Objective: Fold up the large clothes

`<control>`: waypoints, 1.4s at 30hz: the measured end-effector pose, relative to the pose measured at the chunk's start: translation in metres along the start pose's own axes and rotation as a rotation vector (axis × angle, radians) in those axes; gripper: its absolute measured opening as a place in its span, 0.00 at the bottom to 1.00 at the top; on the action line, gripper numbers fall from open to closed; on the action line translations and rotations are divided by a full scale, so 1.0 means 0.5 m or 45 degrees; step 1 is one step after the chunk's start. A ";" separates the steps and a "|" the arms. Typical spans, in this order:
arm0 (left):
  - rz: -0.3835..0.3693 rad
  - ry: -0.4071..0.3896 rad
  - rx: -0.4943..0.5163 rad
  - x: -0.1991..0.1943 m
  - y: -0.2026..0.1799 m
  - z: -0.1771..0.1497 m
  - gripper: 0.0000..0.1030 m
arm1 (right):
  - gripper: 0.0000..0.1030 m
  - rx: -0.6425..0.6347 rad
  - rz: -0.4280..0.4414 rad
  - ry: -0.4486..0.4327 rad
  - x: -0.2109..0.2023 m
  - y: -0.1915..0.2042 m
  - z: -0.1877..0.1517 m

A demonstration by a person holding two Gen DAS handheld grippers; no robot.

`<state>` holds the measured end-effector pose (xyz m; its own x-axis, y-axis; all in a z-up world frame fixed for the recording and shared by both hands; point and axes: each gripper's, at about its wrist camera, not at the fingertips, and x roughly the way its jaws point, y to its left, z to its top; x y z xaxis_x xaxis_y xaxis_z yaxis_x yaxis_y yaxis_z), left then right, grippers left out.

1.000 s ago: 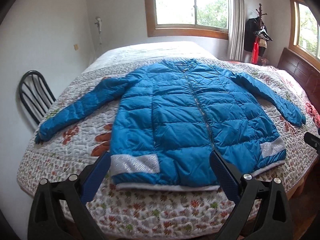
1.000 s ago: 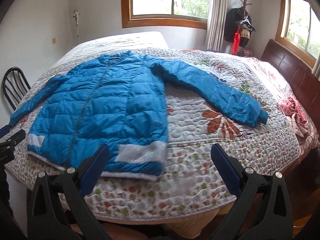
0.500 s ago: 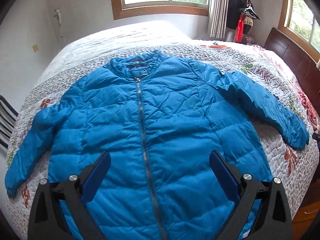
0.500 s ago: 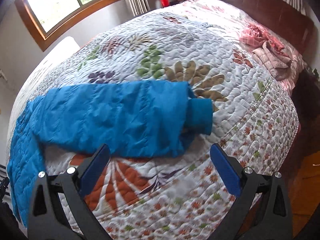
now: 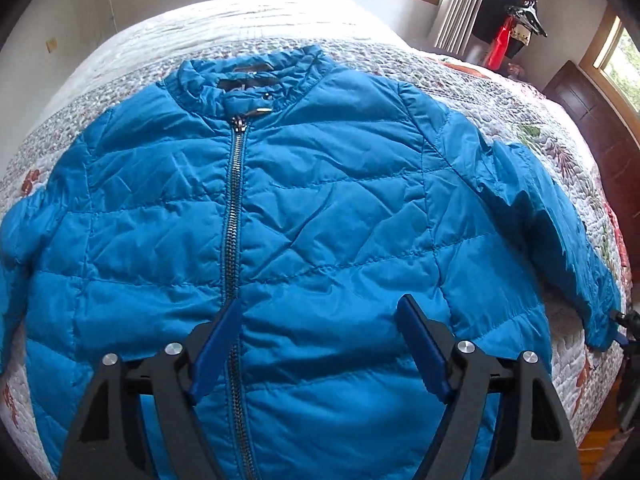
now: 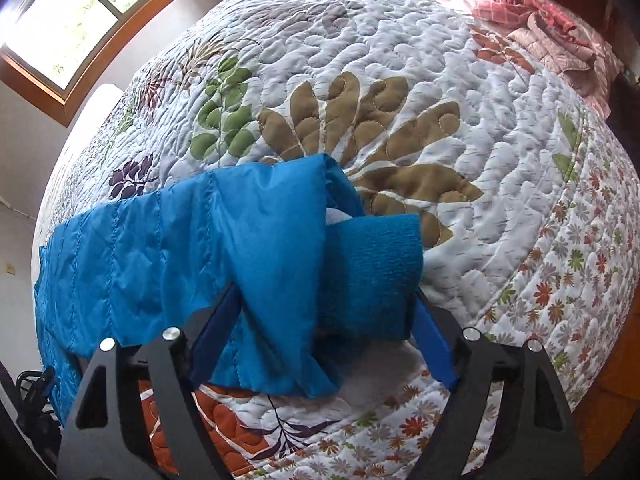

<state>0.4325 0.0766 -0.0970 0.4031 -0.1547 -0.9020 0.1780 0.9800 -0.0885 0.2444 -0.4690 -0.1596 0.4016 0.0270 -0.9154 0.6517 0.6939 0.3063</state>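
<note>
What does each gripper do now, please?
Left gripper: open, above the jacket.
Right gripper: open, the sleeve cuff between its fingers.

Bare quilt beyond sleeve cuff, pink bedding heaped near headboard

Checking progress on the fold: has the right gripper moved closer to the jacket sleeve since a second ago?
Yes. The right gripper has closed in on the sleeve cuff, which now sits between its open fingers instead of lying far off on the quilt.
</note>
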 end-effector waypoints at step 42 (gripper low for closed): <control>-0.363 -0.012 -0.151 0.011 0.106 0.013 0.70 | 0.32 -0.894 0.615 0.049 -0.105 0.699 -0.233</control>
<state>0.4501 0.1268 -0.1038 0.3606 -0.4259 -0.8298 0.1790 0.9047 -0.3866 0.3760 -0.1439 -0.0348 0.5024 0.4507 -0.7379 -0.1406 0.8846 0.4446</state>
